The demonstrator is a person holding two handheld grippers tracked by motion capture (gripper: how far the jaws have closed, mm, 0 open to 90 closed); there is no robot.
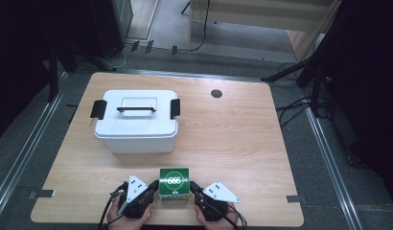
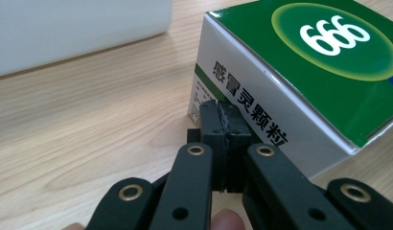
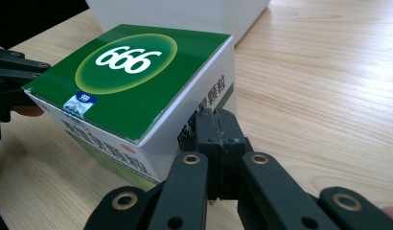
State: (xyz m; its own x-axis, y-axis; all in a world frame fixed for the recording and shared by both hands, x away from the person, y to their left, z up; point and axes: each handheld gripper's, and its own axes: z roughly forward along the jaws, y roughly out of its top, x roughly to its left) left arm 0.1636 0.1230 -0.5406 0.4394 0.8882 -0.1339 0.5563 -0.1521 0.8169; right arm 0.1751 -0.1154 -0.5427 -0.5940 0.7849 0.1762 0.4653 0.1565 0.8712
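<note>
My left gripper (image 1: 154,185) and right gripper (image 1: 192,186), jaws together, press the green box (image 1: 174,184) between them. Risk: uneven pressure lets it slip.

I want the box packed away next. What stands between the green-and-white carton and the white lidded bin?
Nothing visible: bare wooden table lies between the green-and-white carton and the white lidded plastic bin, whose lid is on.

Your table (image 1: 242,129) is evenly and brightly lit from above, while the room's left and right sides fall into near black. The white bin (image 1: 135,122) casts only a soft shadow, and its lid looks slightly washed out. Up close, your green box (image 3: 132,81) shows mild sheen; its small print seems blurred.
</note>
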